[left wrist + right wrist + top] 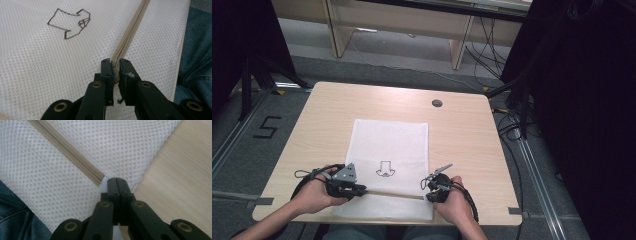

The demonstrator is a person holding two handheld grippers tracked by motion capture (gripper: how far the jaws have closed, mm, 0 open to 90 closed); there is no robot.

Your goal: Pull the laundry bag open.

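Observation:
A white mesh bag (pixel 389 140) lies flat on the wooden table (pixel 462 135), its near end hanging toward the front edge. A beige zipper (pixel 392 194) crosses that near part from side to side. My left gripper (pixel 362 190) is at the zipper's left end. In the left gripper view it (pixel 115 67) is shut on the zipper (pixel 130 30), beige material pinched between the pads. My right gripper (pixel 428 185) is at the zipper's right end. In the right gripper view it (pixel 116 181) is fully shut on the bag's white fabric, just past where the zipper (pixel 67 150) stops.
A dark outline drawing (pixel 385 170) marks the bag above the zipper. A round cable hole (pixel 437 103) sits at the table's far right. Bare wood (pixel 175 177) lies beside the bag. The person's jeans (pixel 197 62) are just beyond the front edge.

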